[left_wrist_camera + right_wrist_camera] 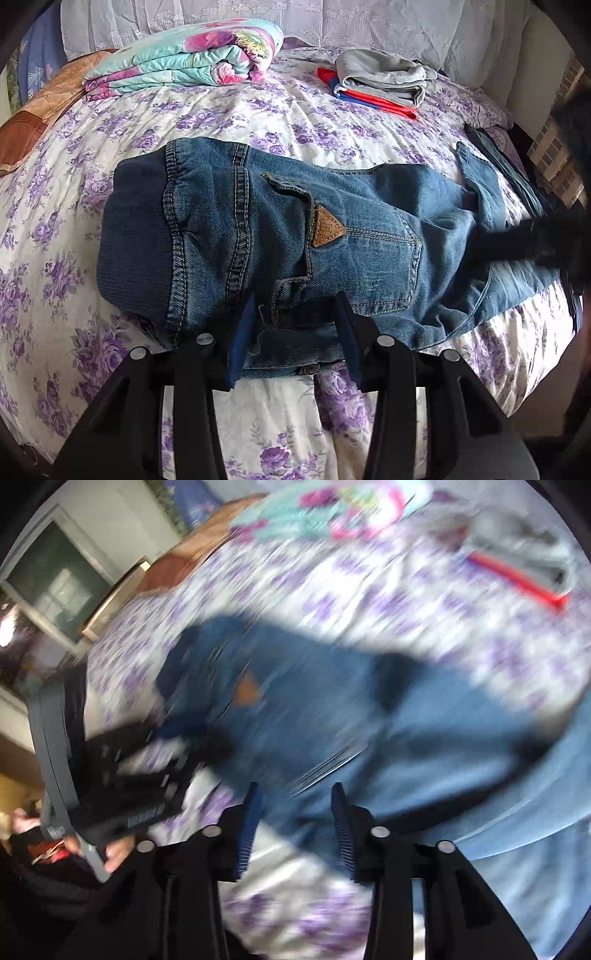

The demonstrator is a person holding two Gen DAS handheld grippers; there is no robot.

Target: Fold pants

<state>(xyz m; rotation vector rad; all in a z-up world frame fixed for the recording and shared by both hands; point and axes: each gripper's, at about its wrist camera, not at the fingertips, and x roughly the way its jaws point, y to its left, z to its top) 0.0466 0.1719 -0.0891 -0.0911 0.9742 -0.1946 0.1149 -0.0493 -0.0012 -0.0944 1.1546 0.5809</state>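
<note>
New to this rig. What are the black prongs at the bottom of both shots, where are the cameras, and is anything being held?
There is no robot here. A person holds a hand-held gripper in each hand, and each one carries a fisheye camera that looks forward along its two fingers. The black prongs are those fingers.

The sharp picture is from the left hand-held gripper. Its fingers stand apart, at the near edge of a pair of jeans that lie flat on a bed with a purple flowered sheet. It is not clamping them.

The blurred picture is from the right hand-held gripper, which seems to be moving. Its fingers are also apart, with nothing between them that I can make out.

At the far side lie a folded flowered quilt and a small stack of folded clothes.
</note>
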